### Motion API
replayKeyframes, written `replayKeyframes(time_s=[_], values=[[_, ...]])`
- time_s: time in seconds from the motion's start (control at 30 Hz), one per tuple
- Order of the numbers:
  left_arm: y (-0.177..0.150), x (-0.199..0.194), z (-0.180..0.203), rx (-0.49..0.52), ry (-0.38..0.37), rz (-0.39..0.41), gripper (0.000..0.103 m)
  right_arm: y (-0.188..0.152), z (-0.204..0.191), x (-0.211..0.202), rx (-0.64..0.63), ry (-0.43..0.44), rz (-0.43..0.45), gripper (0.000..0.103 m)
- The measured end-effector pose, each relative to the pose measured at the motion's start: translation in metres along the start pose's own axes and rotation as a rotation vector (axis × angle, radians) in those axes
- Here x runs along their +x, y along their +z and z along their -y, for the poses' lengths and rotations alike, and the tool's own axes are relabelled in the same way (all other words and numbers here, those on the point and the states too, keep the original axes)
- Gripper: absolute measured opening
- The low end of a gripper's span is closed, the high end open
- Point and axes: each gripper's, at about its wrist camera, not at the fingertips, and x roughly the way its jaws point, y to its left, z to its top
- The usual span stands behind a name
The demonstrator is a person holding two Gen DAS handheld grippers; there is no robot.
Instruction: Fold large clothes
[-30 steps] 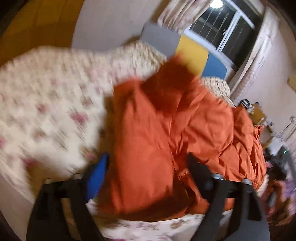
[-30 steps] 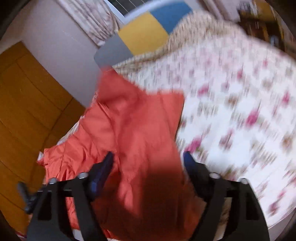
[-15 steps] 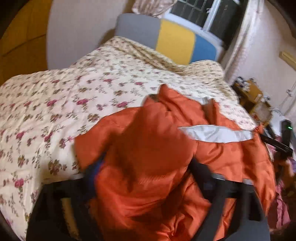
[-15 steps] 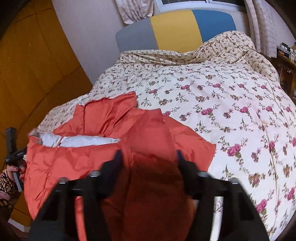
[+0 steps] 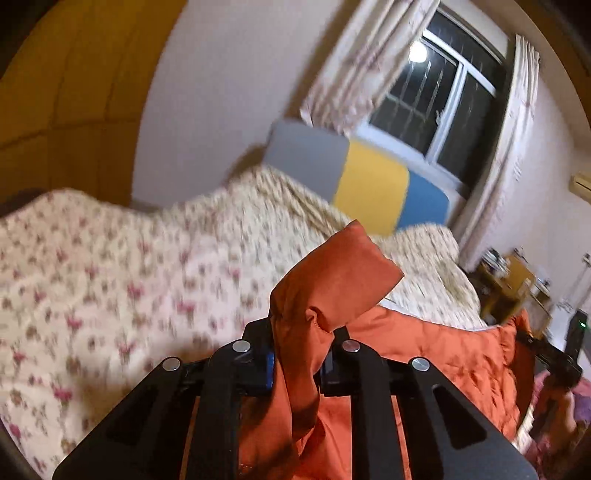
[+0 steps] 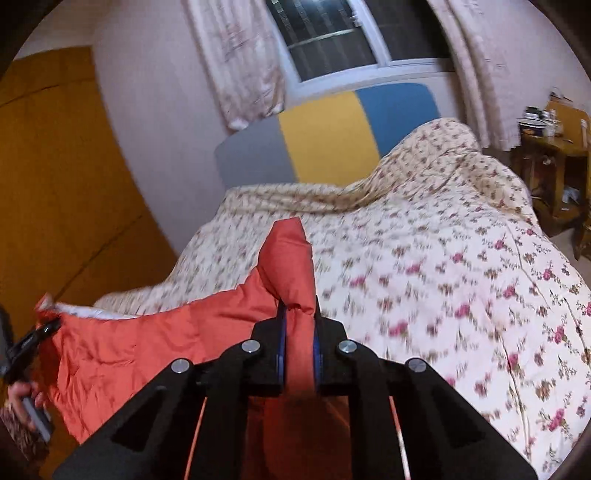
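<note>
An orange padded garment (image 5: 424, 354) with a pale lining hangs stretched between my two grippers above the floral bed. My left gripper (image 5: 297, 347) is shut on one bunched end of it, with a flap (image 5: 340, 269) sticking up past the fingers. My right gripper (image 6: 298, 332) is shut on the other end of the garment (image 6: 147, 343), and a fold (image 6: 288, 258) stands up in front. The right gripper shows at the far right of the left wrist view (image 5: 546, 350); the left gripper shows at the far left of the right wrist view (image 6: 26, 343).
The bed is covered by a cream floral quilt (image 6: 443, 277), with a grey, yellow and blue headboard (image 6: 325, 136) under a curtained window (image 6: 332, 33). A wooden wardrobe (image 6: 55, 177) stands on the left. A cluttered wooden side table (image 6: 554, 155) stands on the right.
Both grippers have closed on the garment and lifted it off the quilt. The views have tilted up toward the headboard and window.
</note>
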Motion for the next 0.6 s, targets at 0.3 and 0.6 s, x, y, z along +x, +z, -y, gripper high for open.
replayKeyframes(time_s=[0.3, 0.6], values=[[-0.002, 0.094, 0.012, -0.017, 0.255, 0.012, 0.016, -0.025, 0.006, 0.097, -0.056, -0.190, -0.057, 0.010], [-0.043, 0.150, -0.018, -0.020, 0.323, -0.082, 0.018, -0.054, 0.028, 0.158, -0.043, -0.241, -0.188, 0.015]])
